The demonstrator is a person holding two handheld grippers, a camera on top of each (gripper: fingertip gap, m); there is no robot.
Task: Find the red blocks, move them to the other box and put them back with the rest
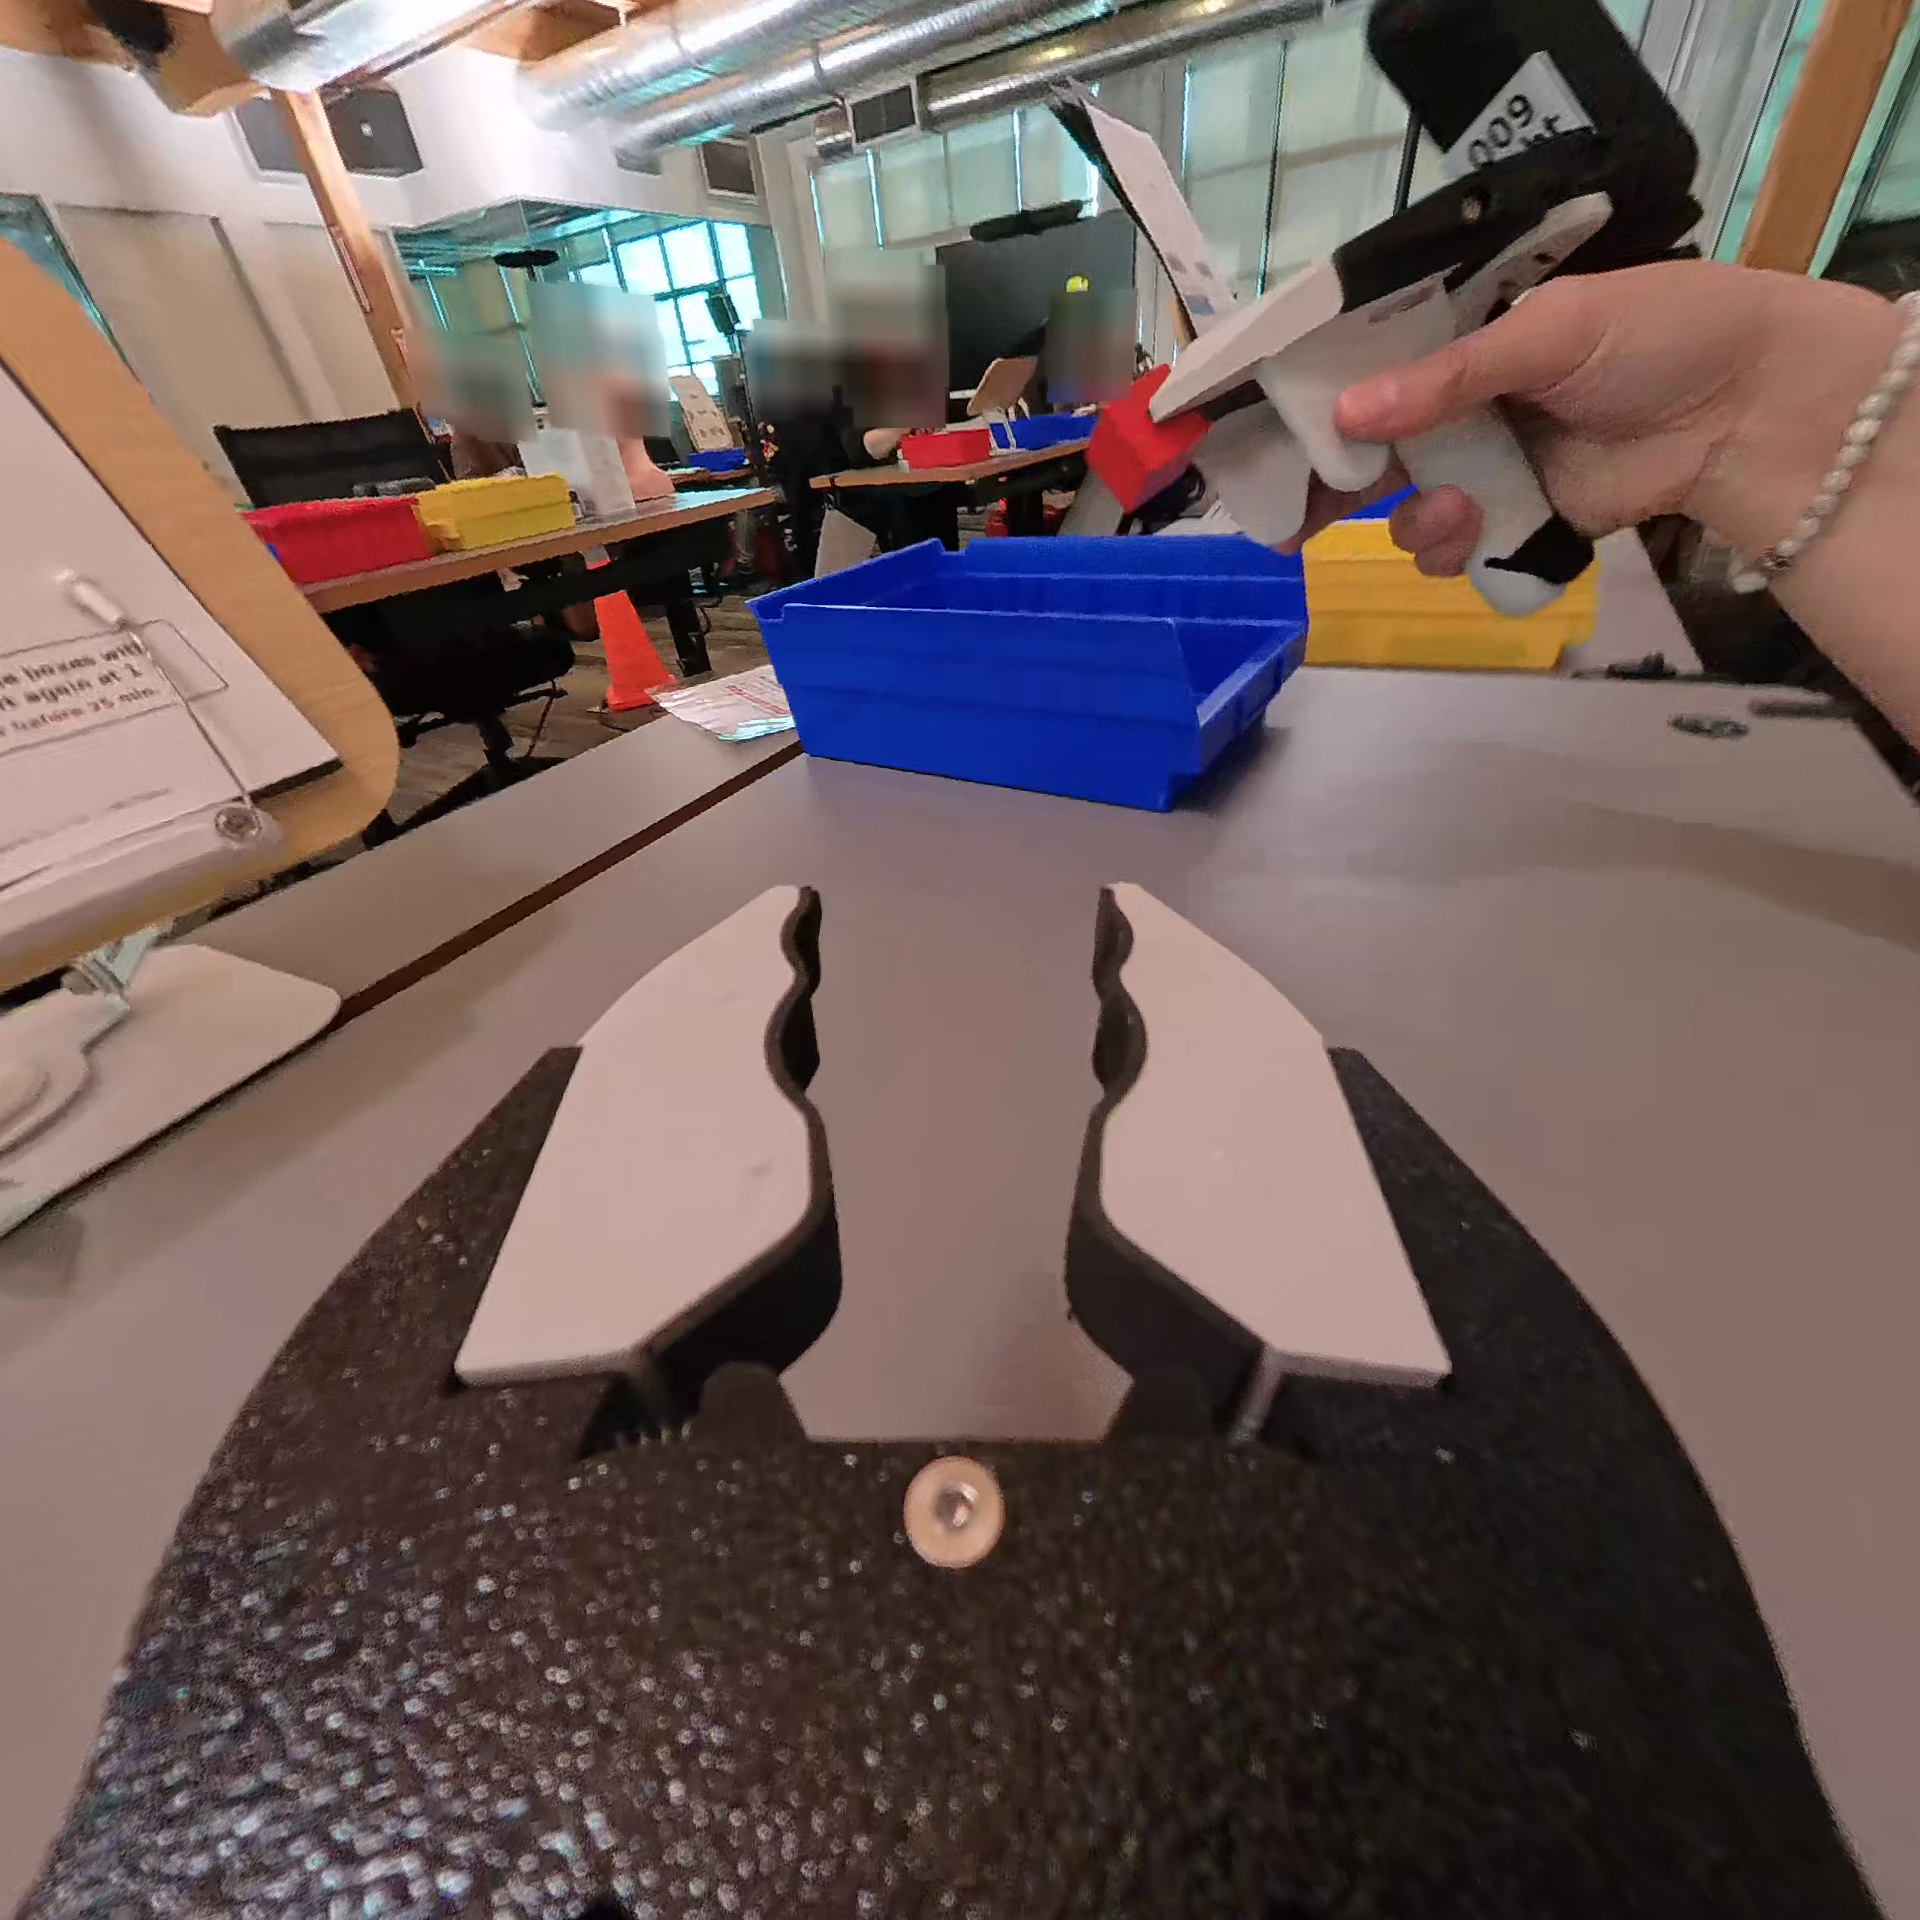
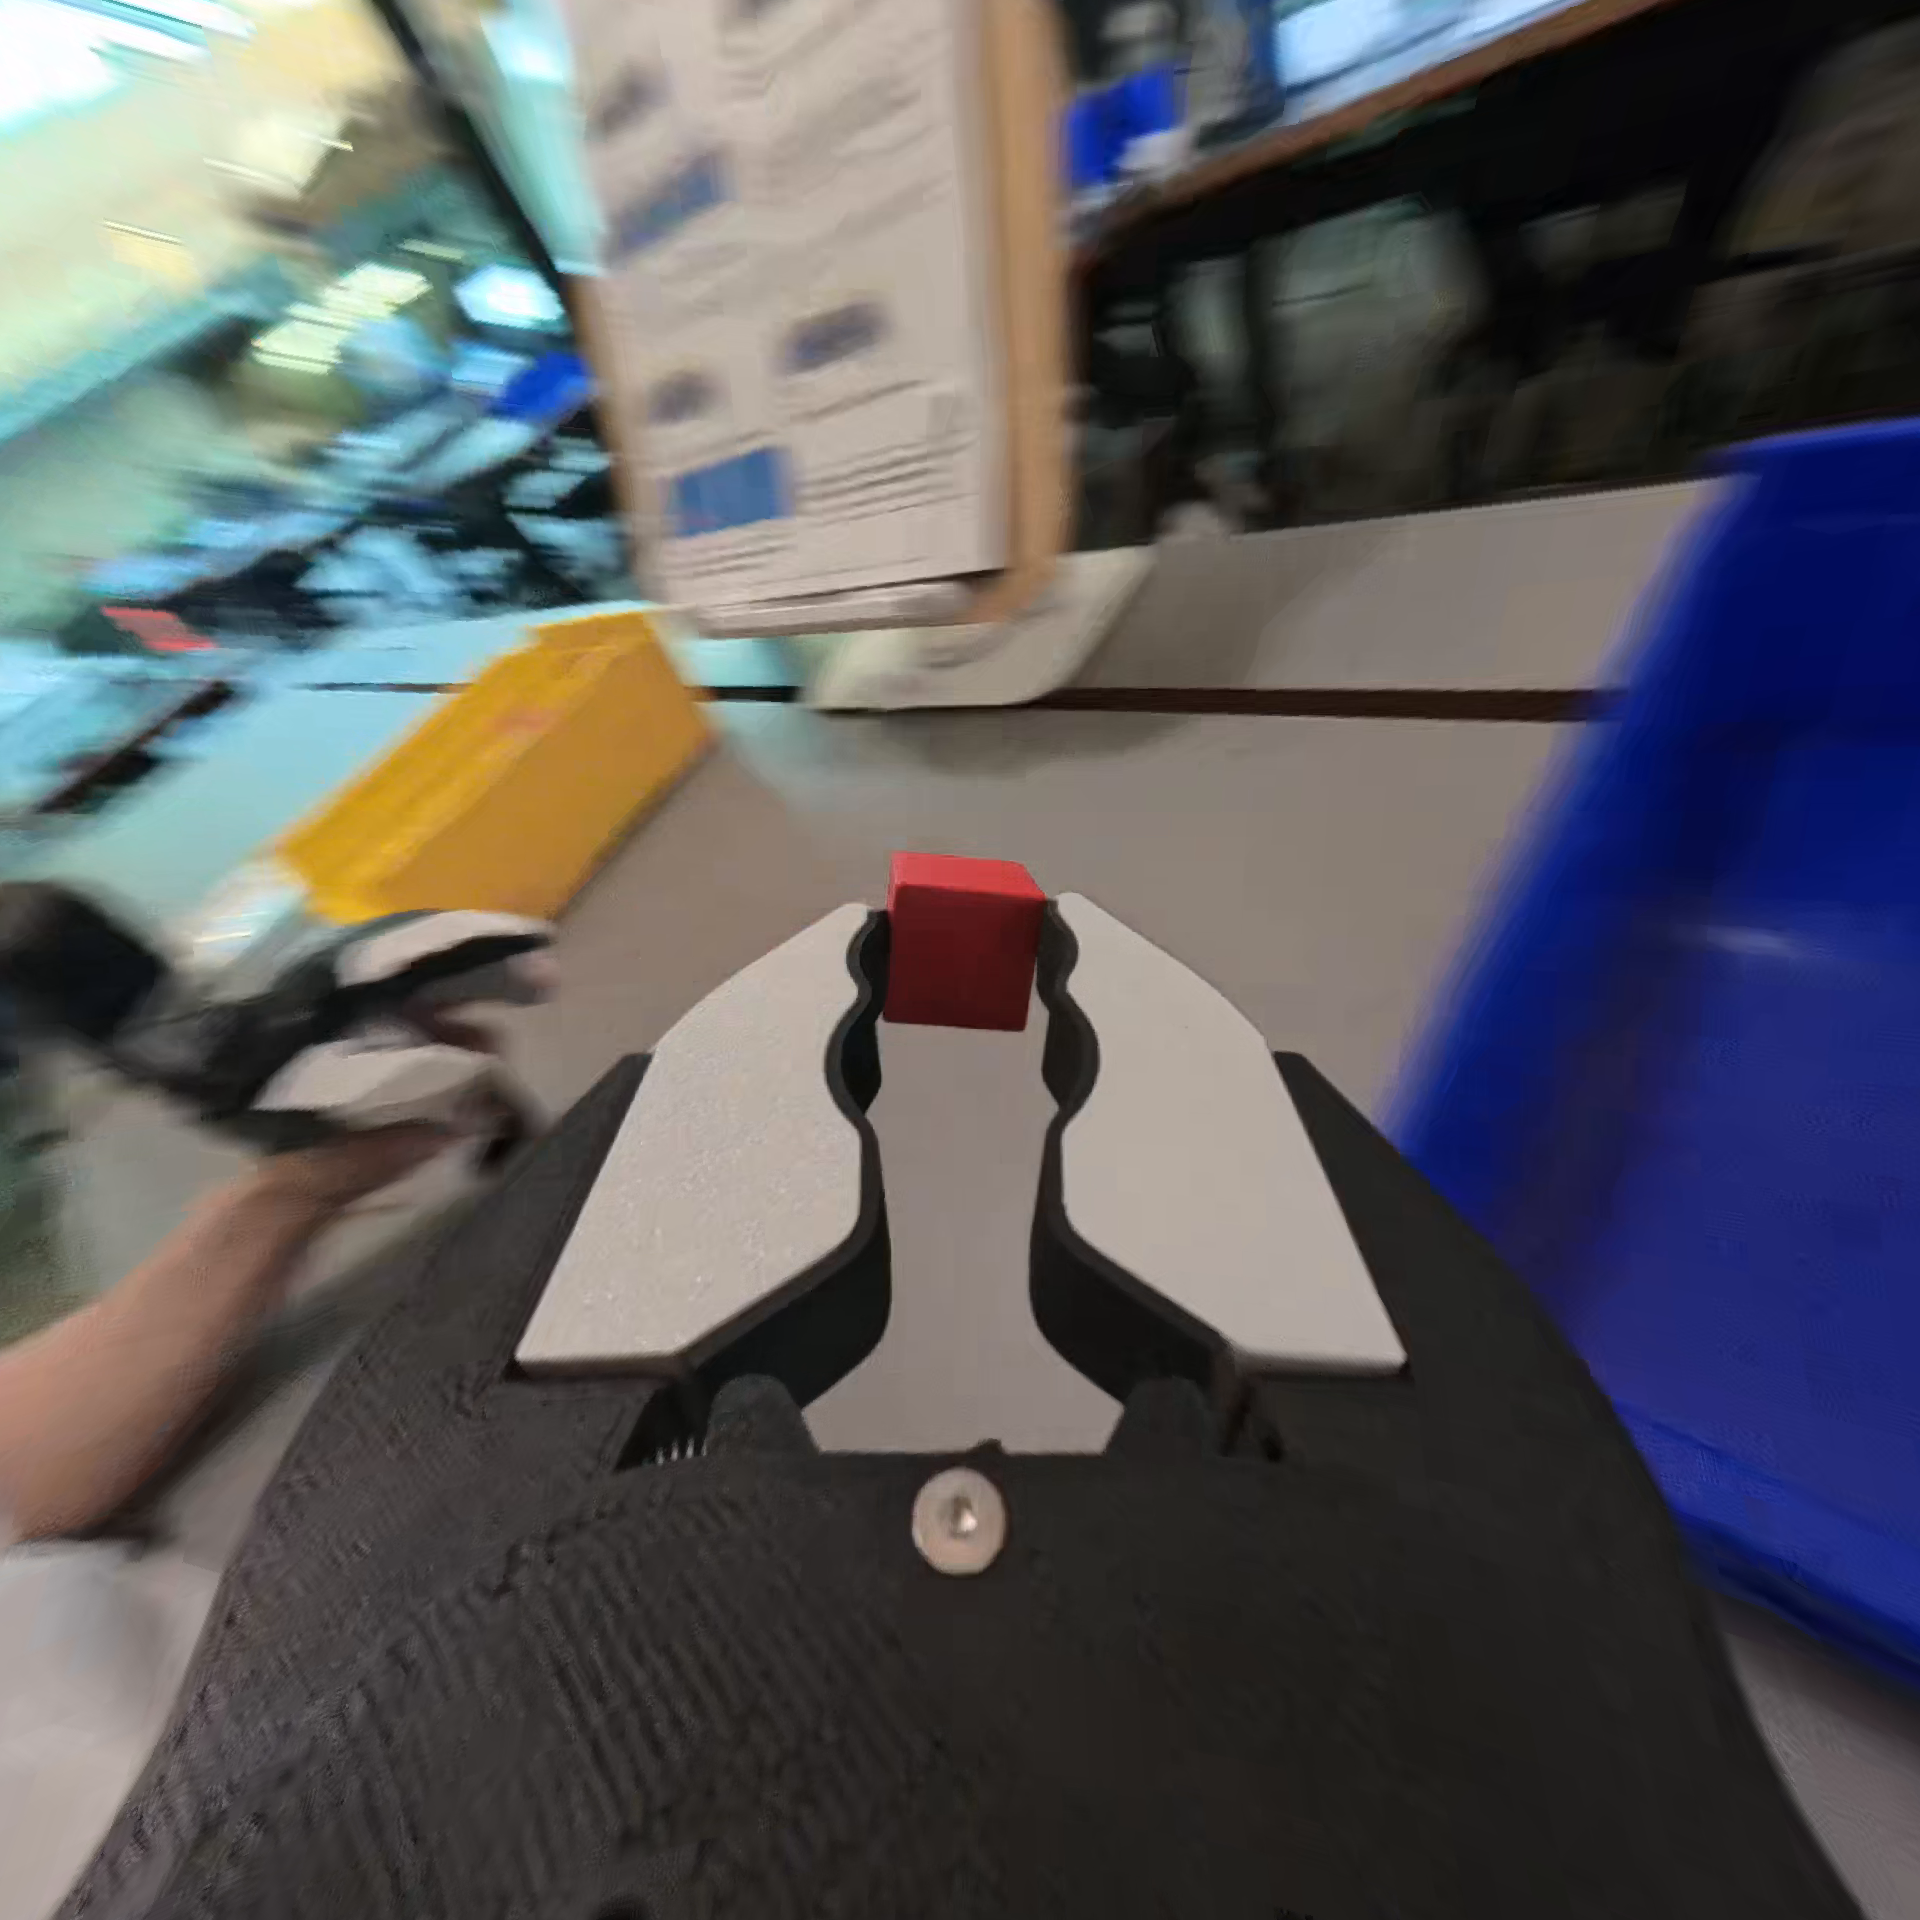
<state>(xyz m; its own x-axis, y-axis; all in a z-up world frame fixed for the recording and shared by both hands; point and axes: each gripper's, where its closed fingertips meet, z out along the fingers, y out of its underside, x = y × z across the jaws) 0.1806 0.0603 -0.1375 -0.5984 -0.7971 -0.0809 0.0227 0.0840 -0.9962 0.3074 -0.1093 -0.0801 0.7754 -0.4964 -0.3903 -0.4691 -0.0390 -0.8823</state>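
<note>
Red is the colour of the small block that is held by the right gripper, and both dark pads are pressed against its sides near the fingertips. From the left wrist view, the same red block is seen up in the air, above the back right corner of the blue bin. The right gripper is held there by a hand, and a bead bracelet is worn on the wrist. The blue bin is set on the grey table, and what is inside it cannot be seen from here. Just behind the blue bin, on its right side, a yellow bin is seen. The left gripper is held low over the table, in front of the blue bin and apart from it. Its jaws are spread wide, and only bare table is seen between them. To the left of the blue bin, a paper sheet in a plastic sleeve is lying at the table edge. Farther left of the blue bin, a sign stand with a wooden back is set. In the right wrist view, much is blurred, but the blue bin is seen close on the right and the yellow bin far on the left.
</note>
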